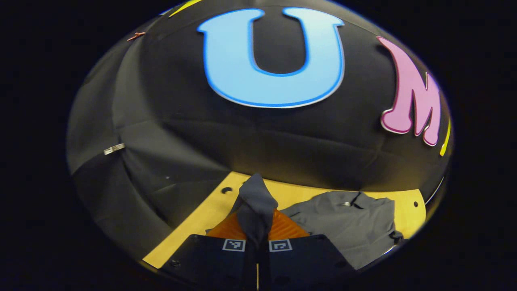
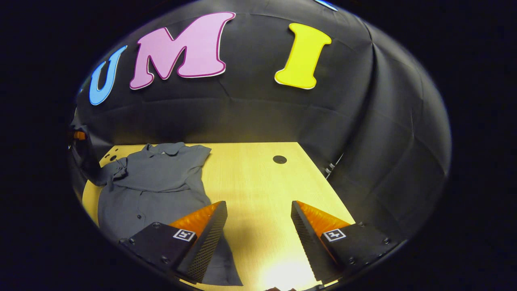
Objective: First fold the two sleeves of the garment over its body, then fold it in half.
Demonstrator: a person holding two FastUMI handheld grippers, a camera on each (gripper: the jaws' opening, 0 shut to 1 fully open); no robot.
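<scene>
Garment [image 2: 153, 182] lengthwise, collar toward wall

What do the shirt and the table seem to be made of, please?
Shirt: grey woven cloth, likely cotton or a blend, matte; it creases softly, drapes limply from the left tool, and has a collar and small buttons. Table: pale wood or wood-look laminate, smooth with a slight sheen; faint grain and a glare patch show, so which one stays open.
</scene>
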